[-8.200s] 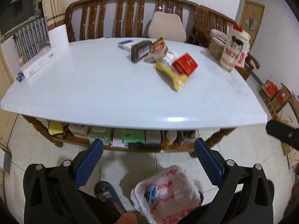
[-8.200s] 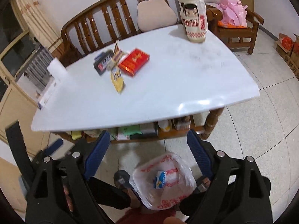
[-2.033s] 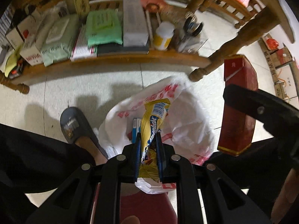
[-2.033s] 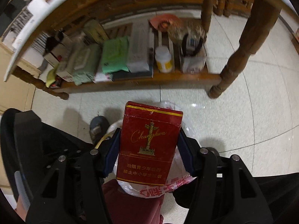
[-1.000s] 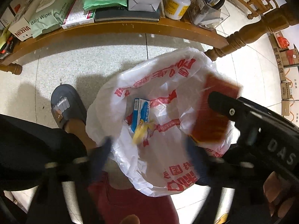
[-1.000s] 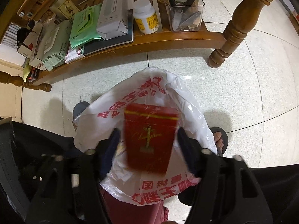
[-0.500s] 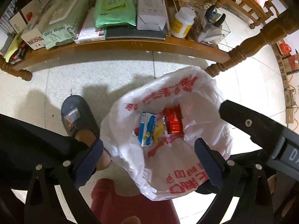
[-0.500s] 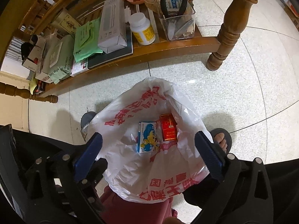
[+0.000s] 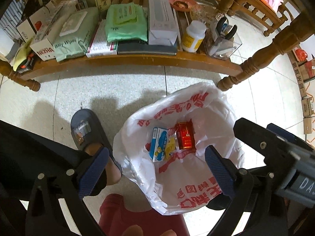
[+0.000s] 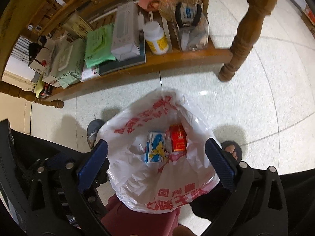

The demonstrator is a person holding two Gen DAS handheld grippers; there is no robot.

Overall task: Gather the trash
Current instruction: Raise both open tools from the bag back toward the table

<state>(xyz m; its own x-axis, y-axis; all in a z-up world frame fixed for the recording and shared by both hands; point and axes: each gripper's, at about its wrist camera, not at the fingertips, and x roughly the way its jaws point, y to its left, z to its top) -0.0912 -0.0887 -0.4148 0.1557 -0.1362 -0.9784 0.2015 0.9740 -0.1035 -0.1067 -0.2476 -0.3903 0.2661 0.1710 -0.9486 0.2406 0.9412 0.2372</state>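
Observation:
A white plastic bag [image 9: 196, 188] [image 10: 137, 184] with red print lies open on the floor below both grippers. At its bottom lie a red cigarette box [image 9: 184, 136] [image 10: 178, 138], a blue and white carton [image 9: 159, 144] [image 10: 155, 147] and a yellow wrapper [image 9: 170, 146]. My left gripper [image 9: 156, 169] hangs open above the bag with nothing between its blue pads. My right gripper [image 10: 156, 161] is open too, its jaws wide and empty over the bag's mouth. The right gripper's black body [image 9: 275, 153] shows at the right of the left wrist view.
A low wooden shelf [image 9: 137, 59] under the table holds wipes packs, boxes, a white bottle [image 9: 193, 36] and a clear tub. A turned table leg [image 10: 240, 39] stands beside the bag. The person's slippered feet [image 9: 86, 131] [image 10: 232, 149] flank the bag on the tiled floor.
Both grippers opened and let go: the red box and the yellow wrapper dropped into the bag. Both hands have since risen a little above it.

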